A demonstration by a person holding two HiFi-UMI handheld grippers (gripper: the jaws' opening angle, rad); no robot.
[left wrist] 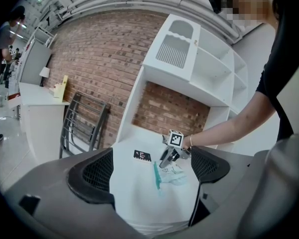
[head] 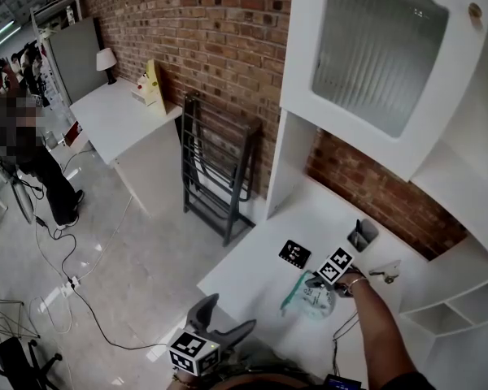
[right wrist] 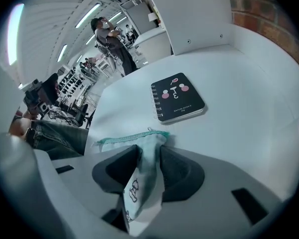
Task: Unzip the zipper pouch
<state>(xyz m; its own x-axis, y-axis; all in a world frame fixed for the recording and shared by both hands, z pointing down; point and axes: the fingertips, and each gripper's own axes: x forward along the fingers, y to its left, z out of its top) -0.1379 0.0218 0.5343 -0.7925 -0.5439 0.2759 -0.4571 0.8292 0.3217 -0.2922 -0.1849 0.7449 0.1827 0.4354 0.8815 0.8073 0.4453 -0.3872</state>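
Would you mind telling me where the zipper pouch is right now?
In the head view, the zipper pouch lies on the white table at lower right, just beside the black notebook, its fabric pinched by the right gripper.

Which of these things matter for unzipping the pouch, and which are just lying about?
For the job: zipper pouch, clamped in the right gripper; left gripper, open, away from it.
Lying about: black notebook, dark cup, both on the white desk.
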